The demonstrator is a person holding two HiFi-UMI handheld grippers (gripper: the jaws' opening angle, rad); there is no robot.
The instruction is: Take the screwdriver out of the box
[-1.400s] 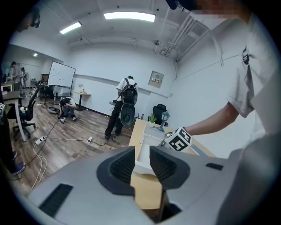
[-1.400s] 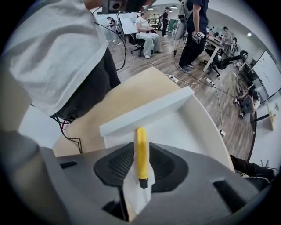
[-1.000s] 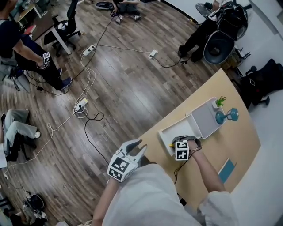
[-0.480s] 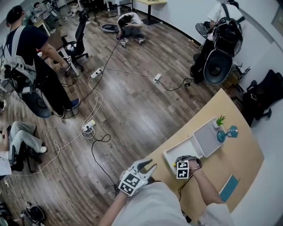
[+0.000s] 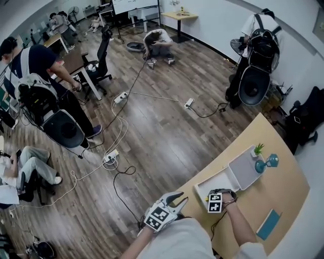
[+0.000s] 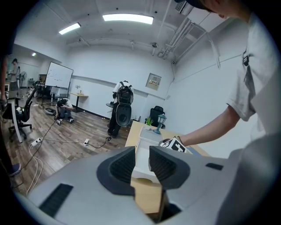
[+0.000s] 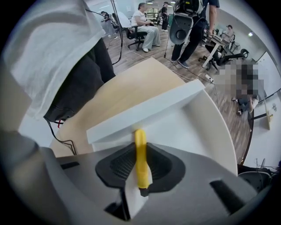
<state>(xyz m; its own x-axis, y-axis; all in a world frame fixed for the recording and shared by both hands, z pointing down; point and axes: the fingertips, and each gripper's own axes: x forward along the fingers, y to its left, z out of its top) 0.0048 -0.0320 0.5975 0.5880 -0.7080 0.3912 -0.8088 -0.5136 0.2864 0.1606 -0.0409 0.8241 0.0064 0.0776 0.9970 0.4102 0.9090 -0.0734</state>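
The right tool (image 7: pixel 141 166), pointing down into the white box (image 7: pixel 193 127), has just been closing and is now clenching the yellow-handled screwdriver (image 7: pixel 140 145) lying by the box wall. The left tool (image 6: pixel 141 163) is hanging released and empty off the table (image 5: pixel 283 187) edge. The grasp looks done, so lifting straight up, clear of the rim, seems next.

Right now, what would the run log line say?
right gripper: jaws just closed, gripping screwdriver | screwdriver: inside box | left gripper: open, empty

An open office: desks (image 5: pixel 180 15), swivel chairs (image 5: pixel 101 66), a whiteboard (image 6: pixel 56 75); cables (image 5: pixel 152 96) cross the wood floor (image 5: pixel 162 136).
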